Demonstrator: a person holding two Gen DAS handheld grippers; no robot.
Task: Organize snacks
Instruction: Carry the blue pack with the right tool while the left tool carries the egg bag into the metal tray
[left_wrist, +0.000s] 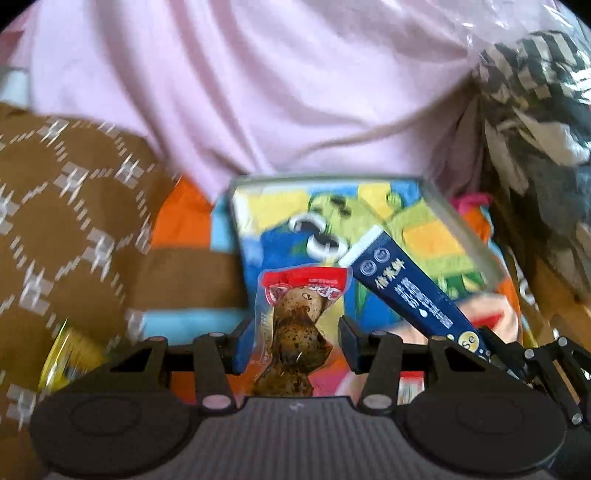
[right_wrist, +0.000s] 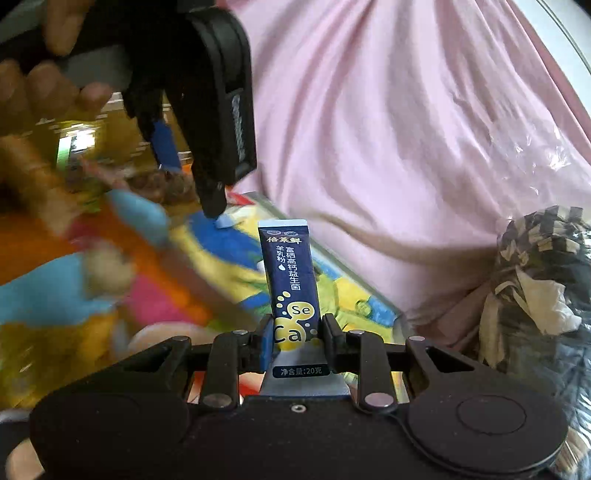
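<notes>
My left gripper (left_wrist: 293, 341) is shut on a clear snack packet with a red top and brown eggs inside (left_wrist: 295, 325), held upright over a clear box (left_wrist: 454, 218) with a colourful cartoon bottom. My right gripper (right_wrist: 295, 334) is shut on a dark blue milk-powder stick sachet (right_wrist: 291, 273), upright over the same box (right_wrist: 325, 254). The sachet also shows in the left wrist view (left_wrist: 406, 291), slanting in from the right. The left gripper's body (right_wrist: 221, 103) hangs at upper left of the right wrist view.
A pink cloth (left_wrist: 258, 85) lies behind the box. A brown patterned cushion (left_wrist: 62, 206) is at left. A clear bag of black-and-white things (right_wrist: 539, 284) sits at right. A yellow packet (left_wrist: 62, 362) lies at lower left. The colourful mat (right_wrist: 74, 280) spreads under the box.
</notes>
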